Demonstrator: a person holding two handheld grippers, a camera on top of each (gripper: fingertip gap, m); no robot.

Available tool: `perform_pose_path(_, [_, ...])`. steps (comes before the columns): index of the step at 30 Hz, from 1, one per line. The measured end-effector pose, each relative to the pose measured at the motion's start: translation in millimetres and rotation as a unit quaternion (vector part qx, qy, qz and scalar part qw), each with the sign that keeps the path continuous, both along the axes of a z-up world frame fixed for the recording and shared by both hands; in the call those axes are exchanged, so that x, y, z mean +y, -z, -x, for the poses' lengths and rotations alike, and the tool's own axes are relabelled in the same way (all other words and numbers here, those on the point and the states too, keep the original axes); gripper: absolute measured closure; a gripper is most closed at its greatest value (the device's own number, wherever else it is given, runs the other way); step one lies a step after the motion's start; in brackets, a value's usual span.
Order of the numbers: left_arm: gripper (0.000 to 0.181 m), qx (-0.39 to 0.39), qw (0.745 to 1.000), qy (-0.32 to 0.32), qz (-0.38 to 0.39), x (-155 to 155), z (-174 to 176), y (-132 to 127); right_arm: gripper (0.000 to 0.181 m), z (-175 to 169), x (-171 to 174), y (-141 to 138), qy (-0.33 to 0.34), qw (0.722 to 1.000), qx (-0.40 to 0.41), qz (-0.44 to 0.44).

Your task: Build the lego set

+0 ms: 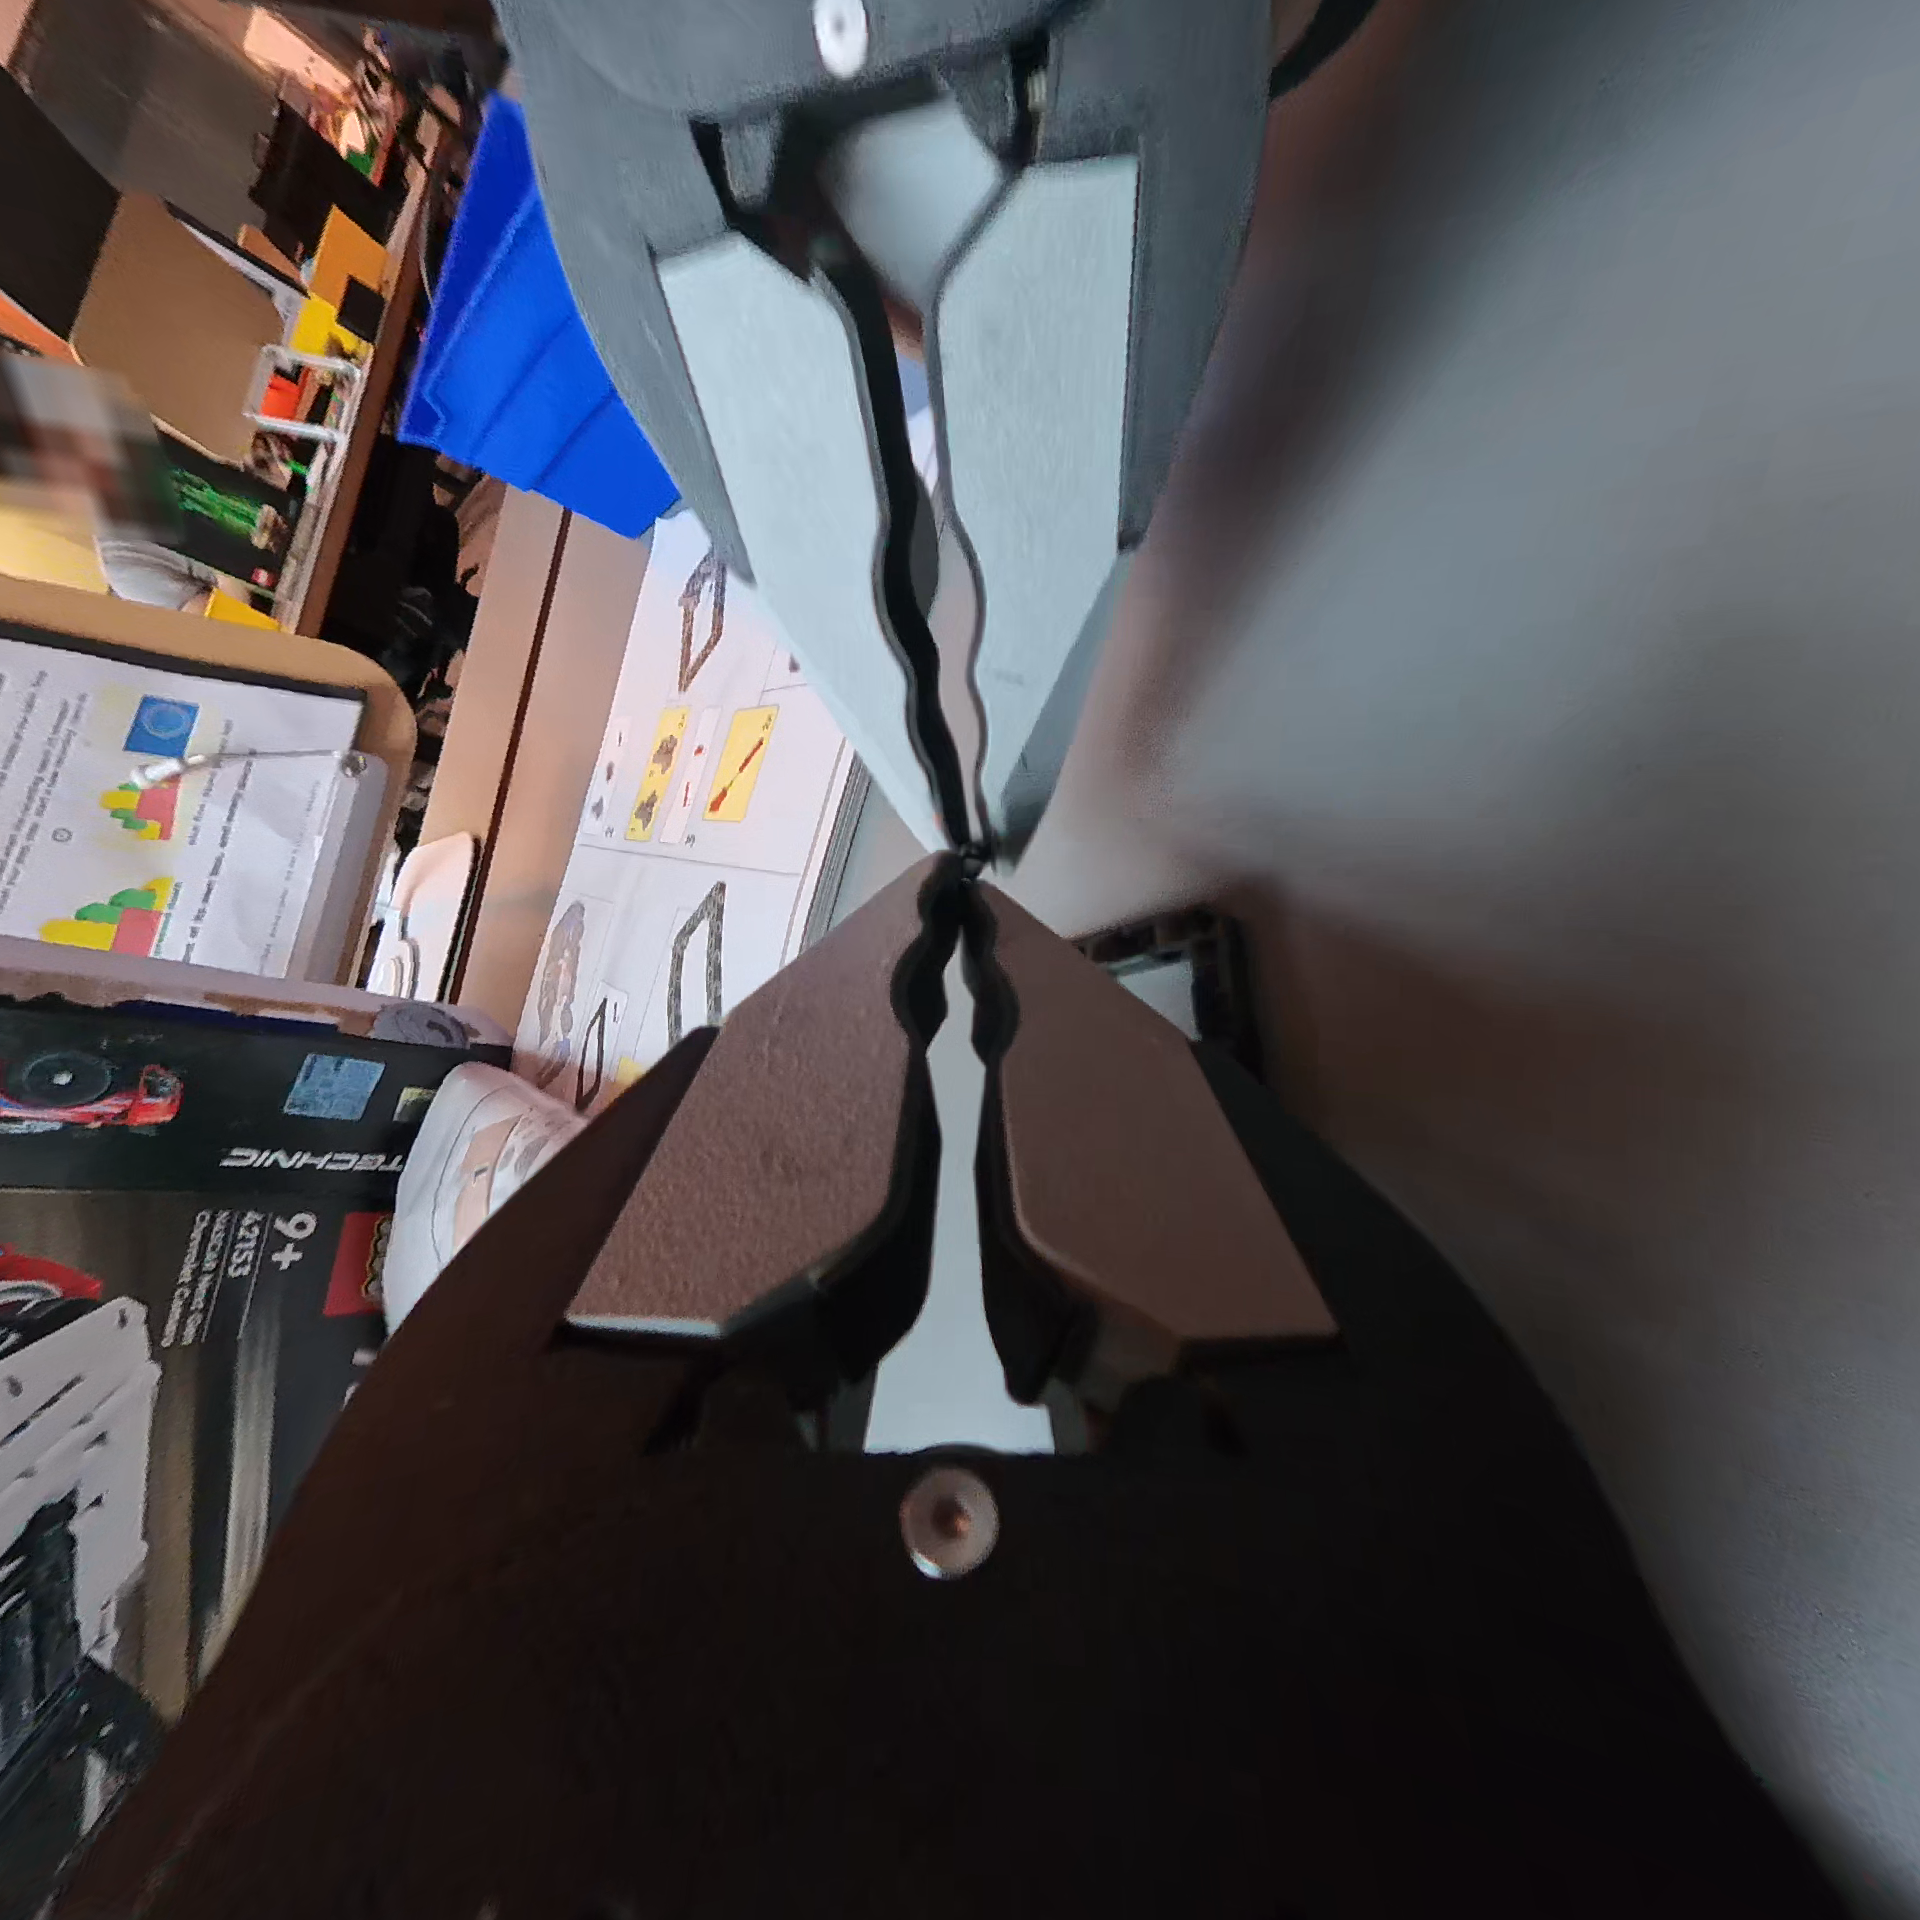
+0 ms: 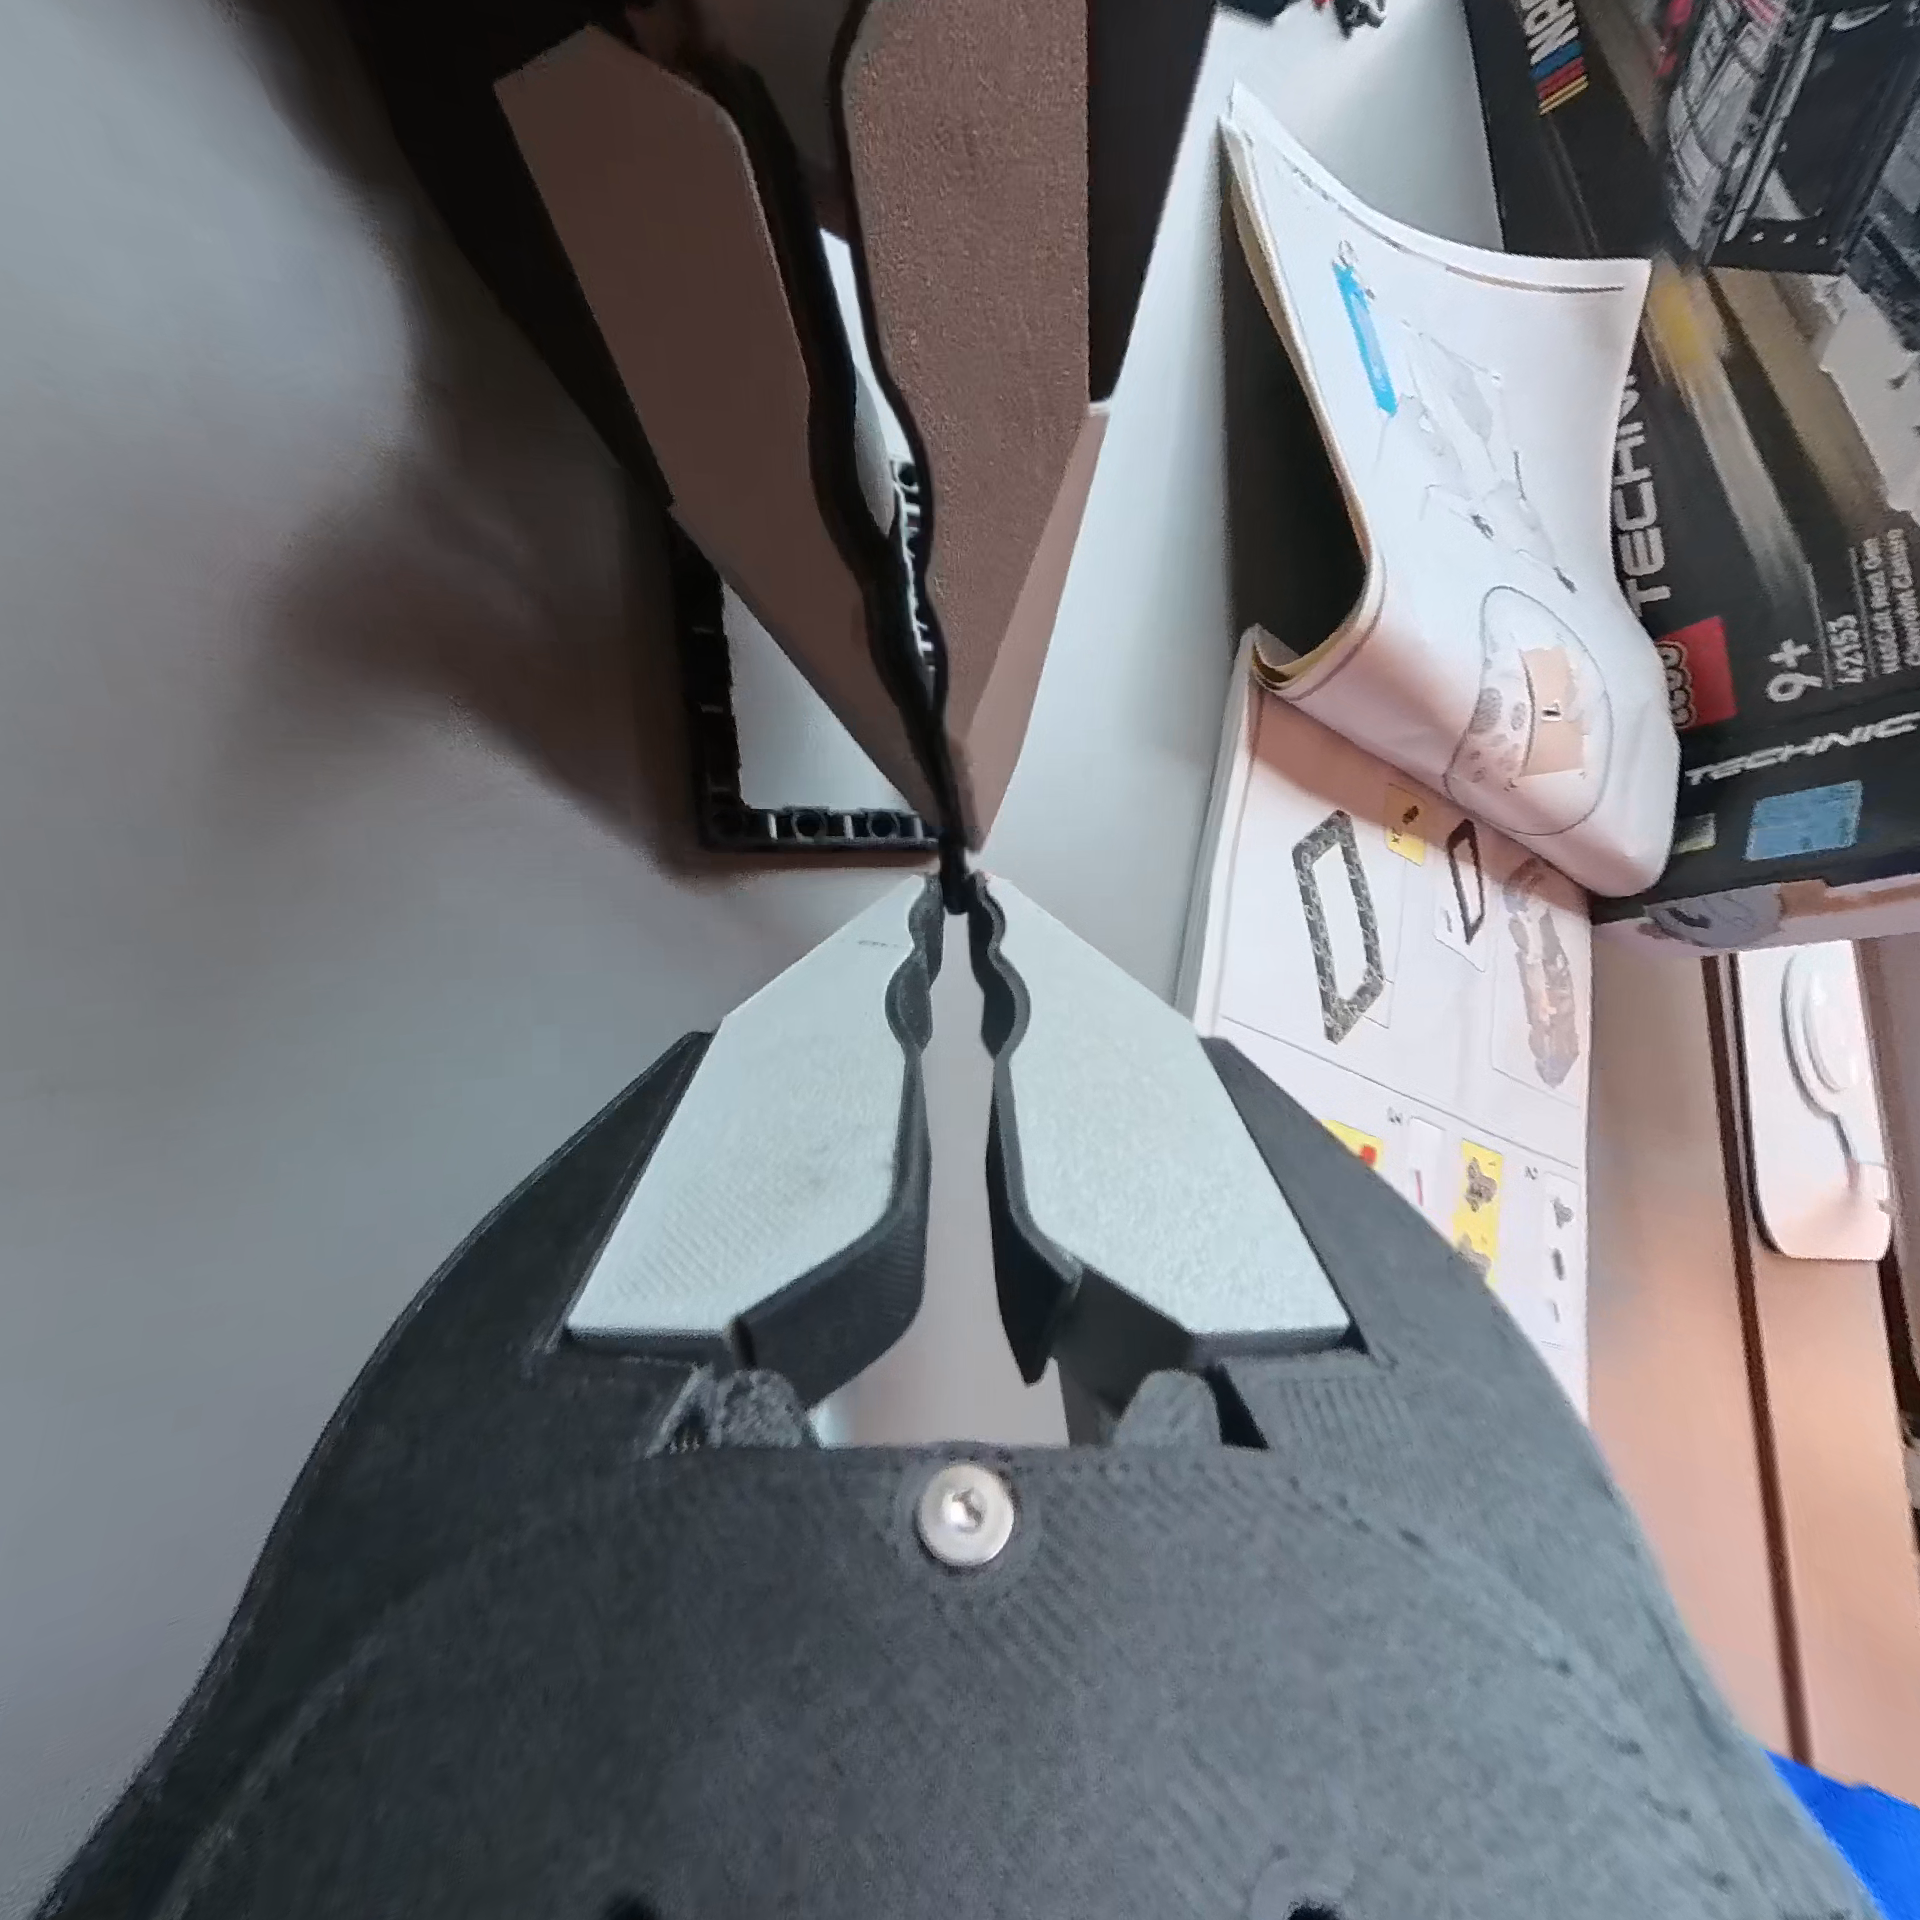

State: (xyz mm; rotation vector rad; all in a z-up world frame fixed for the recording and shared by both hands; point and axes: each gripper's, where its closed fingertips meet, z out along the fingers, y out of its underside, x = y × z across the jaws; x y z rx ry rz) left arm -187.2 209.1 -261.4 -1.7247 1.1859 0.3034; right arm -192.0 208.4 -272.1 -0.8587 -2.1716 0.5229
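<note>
My left gripper (image 1: 961, 896), with brown pads, and my right gripper (image 2: 956, 896), with grey pads, meet tip to tip above the white table. Both have their jaws closed. A small black piece (image 2: 951, 862) sits pinched where the two tips meet; it also shows in the left wrist view (image 1: 966, 854). It is too small to tell its shape. The right gripper (image 1: 977, 831) enters the left wrist view from the top. The left gripper (image 2: 951, 826) enters the right wrist view from the top. A black rectangular Lego frame (image 2: 810, 826) lies on the table behind the tips, partly hidden (image 1: 1174, 940).
An open instruction booklet (image 2: 1382, 987) lies beside the grippers, its far pages curled up. The black Lego box (image 2: 1787, 644) stands behind it. A blue bin (image 1: 520, 364) sits at the booklet's other end. A clipboard with a printed sheet (image 1: 177, 821) leans near the box. The tips of both grippers are at nearly the same place.
</note>
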Motion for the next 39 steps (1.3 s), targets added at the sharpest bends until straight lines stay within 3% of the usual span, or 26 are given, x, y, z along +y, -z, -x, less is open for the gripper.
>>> perform_pose_path(6, [0.181, 0.008, 1.0, -0.006, 0.012, 6, 4, 6, 0.18, 5, 6, 9, 0.016, 1.0, -0.002, -0.001])
perform_pose_path(11, [0.181, -0.05, 0.998, -0.011, 0.042, 7, 7, 5, 0.179, 6, 17, 6, 0.038, 0.999, 0.004, -0.006])
perform_pose_path(17, [0.181, -0.061, 0.995, -0.04, 0.063, 11, 18, 14, 0.18, 8, 17, 0, 0.036, 0.998, 0.029, -0.03])
perform_pose_path(25, [0.171, -0.142, 0.988, -0.027, 0.051, 13, 7, -4, 0.18, 10, 12, -3, 0.031, 0.998, 0.04, -0.04])
perform_pose_path(32, [0.171, -0.197, 0.976, -0.035, 0.081, 13, 5, -6, 0.18, 15, 18, -7, 0.045, 0.991, 0.067, -0.103])
perform_pose_path(39, [0.173, -0.29, 0.944, -0.096, 0.125, 21, 14, -7, 0.179, 21, 24, -24, 0.077, 0.962, 0.122, -0.23])
